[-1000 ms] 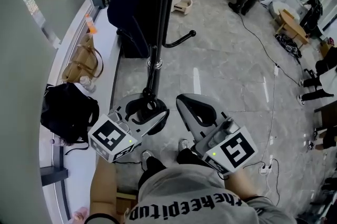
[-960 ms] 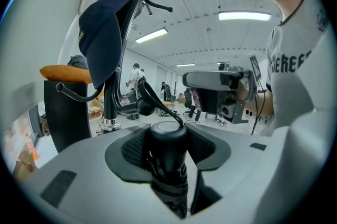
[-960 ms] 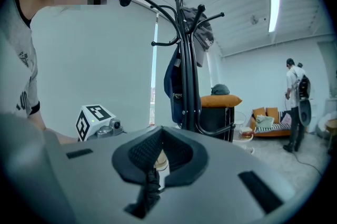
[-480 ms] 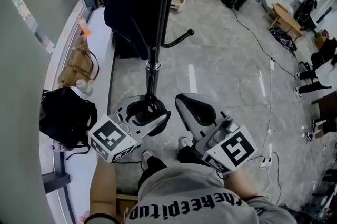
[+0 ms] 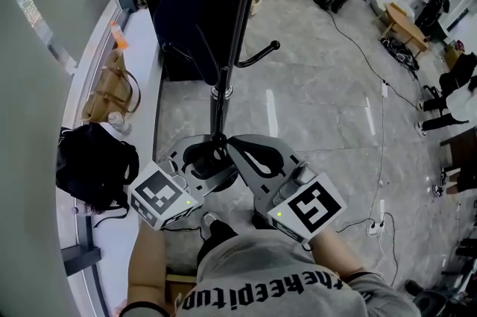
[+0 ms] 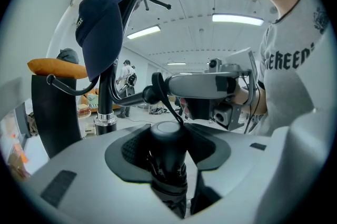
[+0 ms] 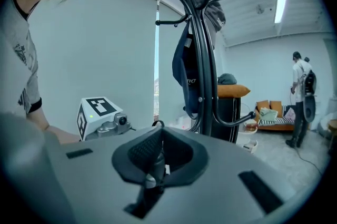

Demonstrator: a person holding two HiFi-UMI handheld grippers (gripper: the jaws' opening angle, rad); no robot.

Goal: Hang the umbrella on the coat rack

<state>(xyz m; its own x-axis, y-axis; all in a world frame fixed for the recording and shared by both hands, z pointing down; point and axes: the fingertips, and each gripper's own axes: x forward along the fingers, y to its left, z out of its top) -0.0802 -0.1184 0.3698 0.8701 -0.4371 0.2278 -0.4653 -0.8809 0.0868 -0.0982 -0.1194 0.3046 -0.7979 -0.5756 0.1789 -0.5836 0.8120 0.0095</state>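
Currently, left gripper (image 6: 167,152) jaws clamp the umbrella (image 6: 168,170); right gripper (image 7: 155,165) jaws pinch its strap (image 6: 171,109); coat rack (image 7: 202,75) stands just ahead.

Lounge-like workspace: sofa (image 7: 284,124), marble floor (image 5: 320,99), trailing cables (image 5: 365,62)

- Umbrella (image 6: 168,150): handle of smooth, satin black plastic with a pale matt cap; folded dark cloth below.
- Strap (image 6: 164,104): thin black cord.
- Left gripper (image 5: 216,159), right gripper (image 7: 157,165): matt grey moulded plastic; jaw hollows lined with finely ribbed black pads.
- Coat rack (image 5: 218,110): glossy black metal tube with a polished chrome collar.
- Cap (image 6: 99,33): matt navy cloth.
- Floor (image 5: 320,99): grey marble-look tiles, polished and reflective.
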